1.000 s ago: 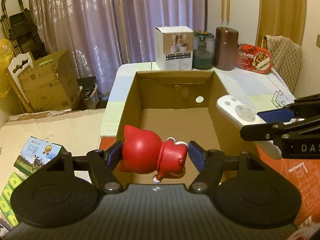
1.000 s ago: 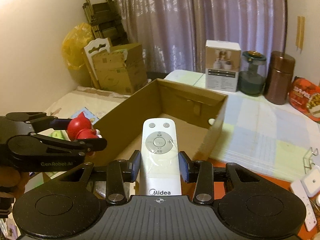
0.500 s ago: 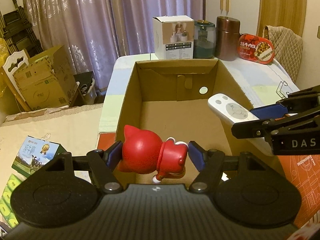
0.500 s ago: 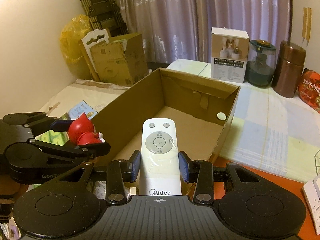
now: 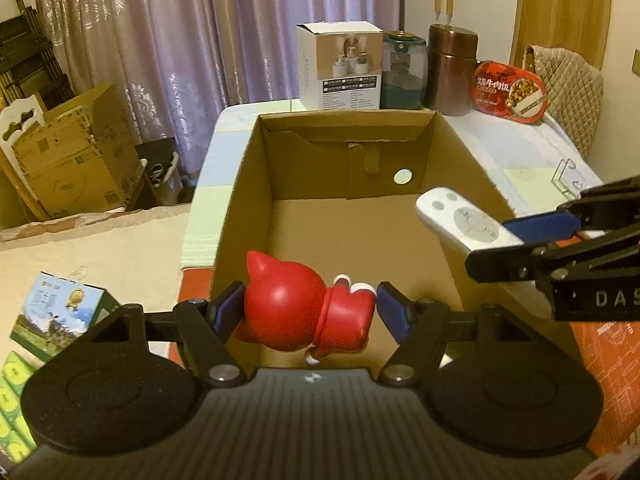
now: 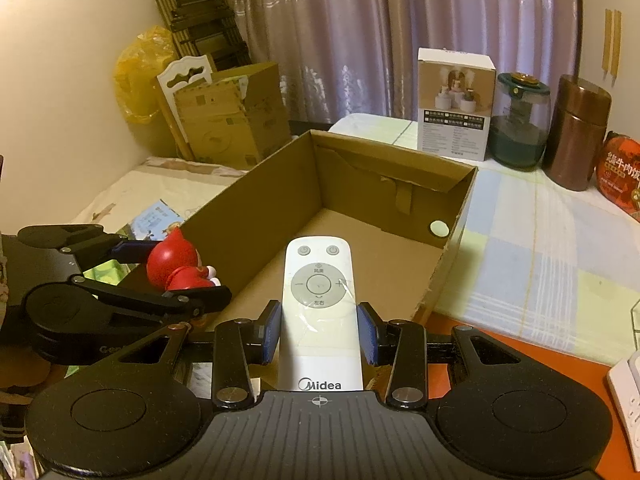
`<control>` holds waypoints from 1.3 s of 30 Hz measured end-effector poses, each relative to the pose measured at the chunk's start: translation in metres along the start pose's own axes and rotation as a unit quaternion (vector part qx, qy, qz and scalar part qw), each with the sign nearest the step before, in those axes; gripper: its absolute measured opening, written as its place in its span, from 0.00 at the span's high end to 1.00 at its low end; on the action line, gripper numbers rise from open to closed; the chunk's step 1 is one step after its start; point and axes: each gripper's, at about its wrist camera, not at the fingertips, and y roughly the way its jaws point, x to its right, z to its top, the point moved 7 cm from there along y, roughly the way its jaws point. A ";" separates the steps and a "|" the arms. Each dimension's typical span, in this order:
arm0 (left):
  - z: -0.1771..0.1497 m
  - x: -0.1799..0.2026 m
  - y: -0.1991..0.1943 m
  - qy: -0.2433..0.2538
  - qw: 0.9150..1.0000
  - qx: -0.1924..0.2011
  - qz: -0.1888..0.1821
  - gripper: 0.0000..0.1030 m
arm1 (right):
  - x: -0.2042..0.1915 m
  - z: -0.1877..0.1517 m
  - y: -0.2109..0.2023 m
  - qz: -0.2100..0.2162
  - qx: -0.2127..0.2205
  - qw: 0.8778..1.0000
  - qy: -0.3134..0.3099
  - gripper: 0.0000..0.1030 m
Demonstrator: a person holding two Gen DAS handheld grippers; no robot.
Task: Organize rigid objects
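My left gripper (image 5: 310,312) is shut on a red toy figure (image 5: 304,312) and holds it over the near edge of an open brown cardboard box (image 5: 240,184). My right gripper (image 6: 319,330) is shut on a white Midea remote control (image 6: 320,304) and holds it over the box's near right corner. In the left wrist view the remote (image 5: 464,220) and right gripper (image 5: 560,248) come in from the right. In the right wrist view the left gripper (image 6: 160,272) with the red toy (image 6: 176,264) is at the left, beside the box (image 6: 260,208). The box floor is bare.
Behind the box stand a white carton (image 5: 340,66), a green glass jar (image 5: 402,70), a copper canister (image 5: 452,70) and a red food tin (image 5: 508,92). Cardboard boxes (image 5: 68,156) sit on the floor at left. White devices (image 6: 628,392) lie at the right on the orange mat.
Both grippers have moved forward toward the box with their objects still held. The box looks larger and closer in both views.
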 end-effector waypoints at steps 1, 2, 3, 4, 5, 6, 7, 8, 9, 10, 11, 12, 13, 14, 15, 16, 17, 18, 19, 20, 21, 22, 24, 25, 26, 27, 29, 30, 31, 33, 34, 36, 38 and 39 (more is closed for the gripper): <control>0.001 0.001 0.002 0.000 1.000 0.000 -0.008 0.34 | 0.000 0.000 0.000 0.000 0.000 1.000 0.001 0.64; 0.002 0.001 0.003 0.000 1.000 -0.001 -0.010 0.34 | 0.000 0.000 0.000 0.000 0.001 1.000 0.002 0.64; 0.003 0.000 0.004 0.001 1.000 0.001 -0.003 0.30 | 0.000 0.000 0.000 -0.001 0.001 1.000 0.002 0.64; 0.004 -0.002 0.003 0.003 1.000 0.005 0.007 0.29 | 0.001 0.000 0.000 -0.001 0.001 1.000 0.004 0.64; 0.005 -0.003 0.001 0.004 1.000 0.009 0.012 0.29 | 0.002 0.000 0.000 -0.001 0.001 1.000 0.005 0.64; 0.006 -0.004 0.000 0.003 1.000 0.012 0.013 0.29 | 0.002 0.000 0.000 -0.001 0.002 1.000 0.006 0.64; 0.007 -0.005 -0.002 0.000 1.000 0.015 0.013 0.29 | 0.002 0.000 -0.001 -0.001 0.002 1.000 0.006 0.64; 0.007 -0.006 -0.004 -0.003 1.000 0.016 0.013 0.29 | 0.003 0.000 -0.001 -0.001 0.002 1.000 0.007 0.64; 0.007 -0.007 -0.007 -0.003 1.000 0.018 0.014 0.29 | 0.003 0.000 -0.002 -0.002 0.002 1.000 0.007 0.64; 0.007 -0.008 -0.009 -0.004 1.000 0.019 0.016 0.29 | 0.003 0.000 -0.002 -0.002 0.002 1.000 0.007 0.64; 0.007 -0.009 -0.011 -0.005 1.000 0.020 0.017 0.29 | 0.004 -0.001 -0.002 -0.002 0.002 1.000 0.008 0.64; 0.006 -0.010 -0.012 -0.007 1.000 0.021 0.018 0.29 | 0.004 -0.001 -0.003 -0.003 0.002 1.000 0.008 0.64; 0.006 -0.011 -0.013 -0.008 1.000 0.021 0.019 0.29 | 0.004 -0.001 -0.003 -0.003 0.002 1.000 0.009 0.64; 0.005 -0.011 -0.014 -0.008 1.000 0.021 0.019 0.29 | 0.004 -0.001 -0.003 -0.003 0.002 1.000 0.010 0.64; 0.005 -0.011 -0.015 -0.008 1.000 0.021 0.020 0.29 | 0.004 -0.001 -0.003 -0.003 0.002 1.000 0.011 0.64; 0.005 -0.011 -0.016 -0.008 1.000 0.021 0.021 0.29 | 0.003 -0.002 -0.004 -0.003 0.003 1.000 0.011 0.64; 0.005 -0.011 -0.016 -0.008 1.000 0.021 0.021 0.29 | 0.003 -0.001 -0.004 -0.002 0.003 1.000 0.011 0.64; 0.005 -0.011 -0.016 -0.008 1.000 0.021 0.020 0.29 | 0.002 -0.001 -0.005 -0.002 0.003 1.000 0.011 0.64; 0.005 -0.011 -0.017 -0.008 1.000 0.021 0.020 0.29 | 0.002 -0.001 -0.005 -0.002 0.003 1.000 0.011 0.64; 0.005 -0.011 -0.017 -0.009 1.000 0.021 0.020 0.29 | 0.002 -0.002 -0.006 -0.002 0.003 1.000 0.011 0.64; 0.005 -0.011 -0.017 -0.009 1.000 0.021 0.020 0.29 | 0.002 -0.002 -0.006 -0.003 0.003 1.000 0.011 0.64; 0.005 -0.011 -0.018 -0.009 1.000 0.021 0.019 0.29 | 0.002 -0.002 -0.006 -0.003 0.003 1.000 0.012 0.64; 0.004 -0.011 -0.018 -0.009 1.000 0.020 0.020 0.29 | 0.002 -0.002 -0.006 -0.002 0.002 1.000 0.013 0.64; 0.003 -0.011 -0.018 -0.009 1.000 0.020 0.020 0.29 | 0.002 -0.001 -0.006 -0.002 0.002 1.000 0.014 0.64; 0.003 -0.010 -0.018 -0.010 1.000 0.020 0.019 0.29 | 0.002 -0.001 -0.006 -0.002 0.002 1.000 0.015 0.64; 0.003 -0.011 -0.018 -0.011 1.000 0.020 0.019 0.29 | 0.003 0.000 -0.006 -0.001 0.002 1.000 0.016 0.64; 0.002 -0.011 -0.019 -0.011 1.000 0.021 0.020 0.29 | 0.003 0.000 -0.006 0.003 0.002 1.000 0.023 0.64; 0.002 -0.010 -0.019 -0.011 0.999 0.022 0.021 0.29 | 0.004 0.000 -0.007 0.005 0.003 1.000 0.026 0.64; 0.002 -0.011 -0.019 -0.013 0.999 0.022 0.021 0.29 | 0.004 0.001 -0.006 0.006 0.003 1.000 0.028 0.64; 0.002 -0.011 -0.019 -0.013 0.999 0.022 0.020 0.29 | 0.005 0.002 -0.007 0.010 0.007 0.999 0.031 0.64; 0.002 -0.011 -0.019 -0.013 0.999 0.022 0.020 0.29 | 0.005 0.003 -0.008 0.014 0.011 0.999 0.032 0.64; 0.002 -0.011 -0.019 -0.013 0.999 0.022 0.019 0.29 | 0.006 0.005 -0.009 0.010 0.018 0.999 0.034 0.60; 0.002 -0.010 -0.021 -0.015 0.999 0.024 0.019 0.29 | 0.008 0.007 -0.012 0.007 0.023 0.999 0.039 0.53; 0.002 -0.009 -0.022 -0.016 0.999 0.024 0.018 0.29 | 0.008 0.008 -0.015 0.012 0.027 0.999 0.041 0.52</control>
